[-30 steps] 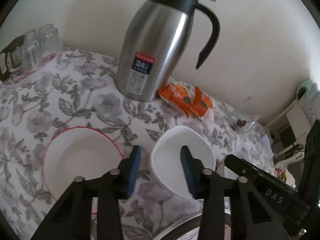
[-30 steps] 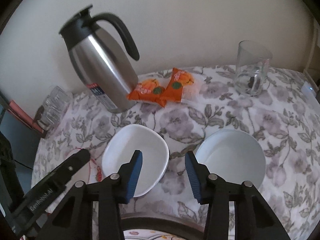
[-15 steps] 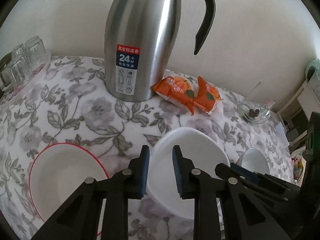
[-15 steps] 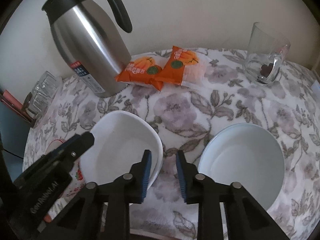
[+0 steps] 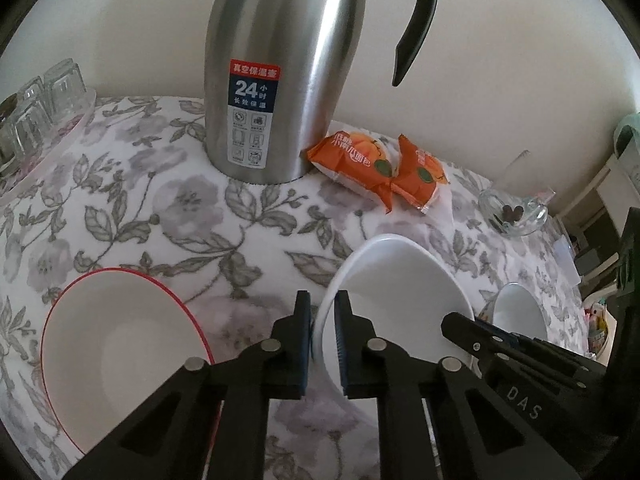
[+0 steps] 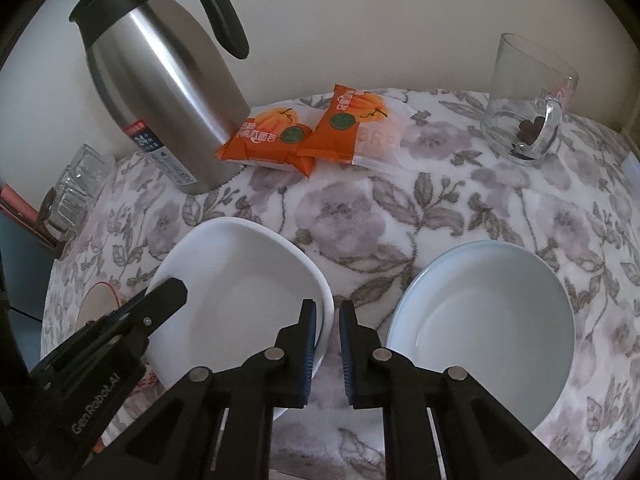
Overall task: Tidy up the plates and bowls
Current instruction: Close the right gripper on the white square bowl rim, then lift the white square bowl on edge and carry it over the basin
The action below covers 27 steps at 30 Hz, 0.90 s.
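Note:
A white squarish bowl (image 5: pixel 400 280) (image 6: pixel 240 280) sits mid-table on the flowered cloth. My left gripper (image 5: pixel 322 320) is closing on its left rim, with the rim pinched between the pads. At the opposite rim my right gripper (image 6: pixel 326 328) is closing too, one finger inside the bowl and one outside. Each gripper shows at the edge of the other's view. A red-rimmed white bowl (image 5: pixel 120 352) lies left of the held bowl. A pale round bowl (image 6: pixel 488 320) lies to its right.
A steel thermos jug (image 5: pixel 280 80) stands behind the bowls with two orange snack packets (image 5: pixel 380 168) beside it. A glass mug (image 6: pixel 528 100) is at the back right. Small glasses on a tray (image 5: pixel 36 112) stand at the far left, and the wall runs close behind.
Both grippers have come down onto the white bowl and narrowed from wide open to a tight pinch on its opposite rims. The bowl itself has not moved.

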Available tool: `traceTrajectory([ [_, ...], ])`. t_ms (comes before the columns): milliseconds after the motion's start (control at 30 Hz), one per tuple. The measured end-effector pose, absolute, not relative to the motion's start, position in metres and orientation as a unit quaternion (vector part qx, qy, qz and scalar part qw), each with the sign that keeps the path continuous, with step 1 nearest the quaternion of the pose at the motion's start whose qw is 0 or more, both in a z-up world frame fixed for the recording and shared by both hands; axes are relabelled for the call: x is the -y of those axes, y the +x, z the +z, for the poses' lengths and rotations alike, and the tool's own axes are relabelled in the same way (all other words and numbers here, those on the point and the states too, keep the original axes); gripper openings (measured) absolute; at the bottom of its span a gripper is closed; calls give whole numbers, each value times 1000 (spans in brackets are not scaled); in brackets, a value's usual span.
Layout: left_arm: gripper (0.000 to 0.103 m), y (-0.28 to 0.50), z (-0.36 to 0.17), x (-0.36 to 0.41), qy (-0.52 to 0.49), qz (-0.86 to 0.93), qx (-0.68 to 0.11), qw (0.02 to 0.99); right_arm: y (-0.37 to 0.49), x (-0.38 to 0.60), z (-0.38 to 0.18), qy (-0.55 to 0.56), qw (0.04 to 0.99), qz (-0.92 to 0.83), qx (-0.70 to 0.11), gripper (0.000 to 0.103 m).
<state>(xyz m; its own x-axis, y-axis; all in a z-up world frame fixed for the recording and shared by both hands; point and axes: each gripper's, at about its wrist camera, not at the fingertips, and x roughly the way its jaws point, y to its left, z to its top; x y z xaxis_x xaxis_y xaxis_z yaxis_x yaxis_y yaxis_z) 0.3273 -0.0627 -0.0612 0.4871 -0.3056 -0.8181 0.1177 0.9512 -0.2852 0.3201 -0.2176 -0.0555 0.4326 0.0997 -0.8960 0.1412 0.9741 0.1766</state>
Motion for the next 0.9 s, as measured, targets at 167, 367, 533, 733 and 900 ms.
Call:
traceTrajectory([
  [167, 12, 326, -60, 63, -92, -122, -486, 861, 320, 214, -56, 109, 838, -16, -534, 10],
  [367, 11, 324, -57, 56, -117, -138, -484, 856, 315, 216, -48, 117, 842, -20, -526, 10],
  [533, 11, 316, -37, 53, -121, -144, -472, 862, 306, 214, -26, 115, 852, -17, -511, 10],
  [733, 11, 293, -1, 51, -118, -155, -452, 870, 279, 210, 15, 112, 869, -13, -482, 10],
  [900, 11, 267, 25, 47, -119, -172, -441, 873, 245, 211, 42, 127, 879, -14, -459, 10],
])
